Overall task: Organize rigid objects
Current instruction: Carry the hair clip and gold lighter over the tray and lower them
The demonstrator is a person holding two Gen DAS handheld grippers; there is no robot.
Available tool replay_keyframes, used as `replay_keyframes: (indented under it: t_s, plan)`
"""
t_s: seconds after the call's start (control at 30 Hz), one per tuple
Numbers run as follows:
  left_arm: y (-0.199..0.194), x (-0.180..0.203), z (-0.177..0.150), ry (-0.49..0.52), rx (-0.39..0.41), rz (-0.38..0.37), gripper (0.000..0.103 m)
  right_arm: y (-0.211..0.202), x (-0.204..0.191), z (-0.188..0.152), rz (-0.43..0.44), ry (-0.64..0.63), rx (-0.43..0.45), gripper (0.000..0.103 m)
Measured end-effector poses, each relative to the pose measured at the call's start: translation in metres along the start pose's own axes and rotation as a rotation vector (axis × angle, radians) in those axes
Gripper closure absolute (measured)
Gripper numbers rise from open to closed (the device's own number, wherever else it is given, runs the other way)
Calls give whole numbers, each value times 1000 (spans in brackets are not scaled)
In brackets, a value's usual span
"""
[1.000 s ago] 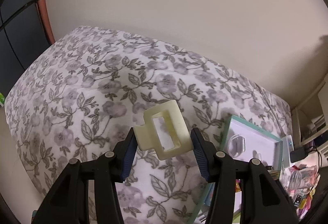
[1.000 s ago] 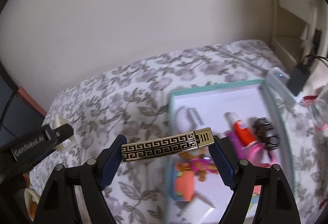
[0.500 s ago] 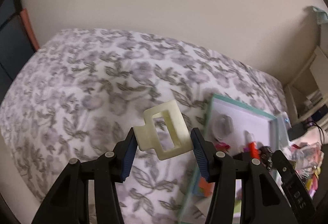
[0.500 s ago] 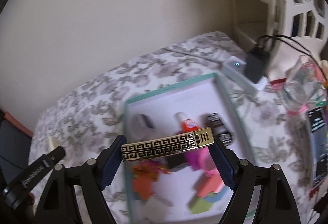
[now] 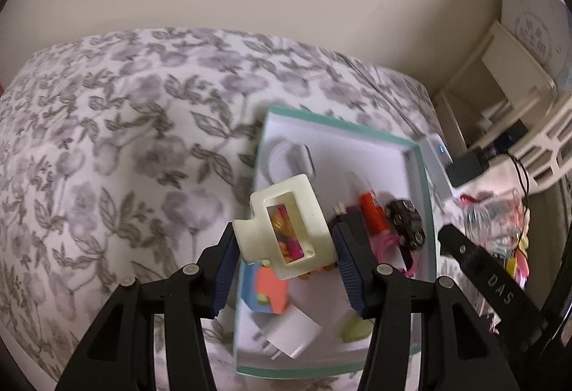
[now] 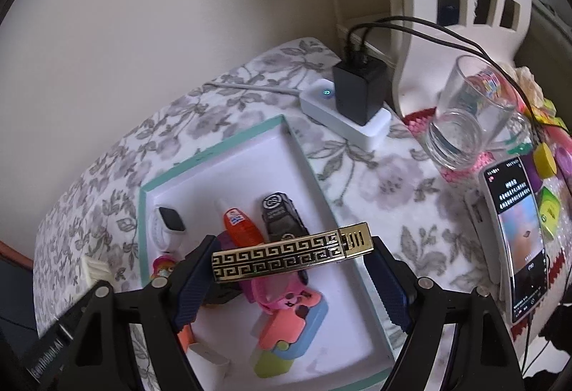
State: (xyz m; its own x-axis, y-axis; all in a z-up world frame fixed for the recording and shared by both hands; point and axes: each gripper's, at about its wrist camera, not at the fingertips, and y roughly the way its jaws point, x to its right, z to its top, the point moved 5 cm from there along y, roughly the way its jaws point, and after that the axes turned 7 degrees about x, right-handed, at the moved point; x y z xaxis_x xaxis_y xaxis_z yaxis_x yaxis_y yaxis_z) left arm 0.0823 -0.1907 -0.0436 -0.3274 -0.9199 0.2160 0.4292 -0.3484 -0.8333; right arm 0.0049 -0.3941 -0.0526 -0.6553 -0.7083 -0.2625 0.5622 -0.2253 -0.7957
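The left gripper [image 5: 284, 249] has its jaws clenched on a cream hair claw clip [image 5: 282, 230], held over the near-left part of the teal-rimmed tray [image 5: 422, 183]. The right gripper [image 6: 291, 274] grips a gold lighter with a black key pattern [image 6: 293, 257] crosswise above the same tray, which lies on the floral-covered table [image 5: 125, 140] near its right edge, beside a white power strip [image 6: 343, 119].

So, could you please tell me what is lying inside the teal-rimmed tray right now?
Inside the tray: a white smartwatch, an orange-capped tube, a black toy car, a white plug and pink, orange and green pieces. The held gold bar and cream clip cover the tray's middle.
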Motion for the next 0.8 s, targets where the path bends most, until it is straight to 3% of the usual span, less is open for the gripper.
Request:
replay_keyframes:
  t_s: [0.37, 0.8]
  plan:
    - [22, 9, -20, 20, -100, -41, 49, 12, -9, -7, 13, -27, -36, 19]
    - [40, 19, -36, 65, -164, -25, 48, 29, -19, -19, 23, -65, -79, 19]
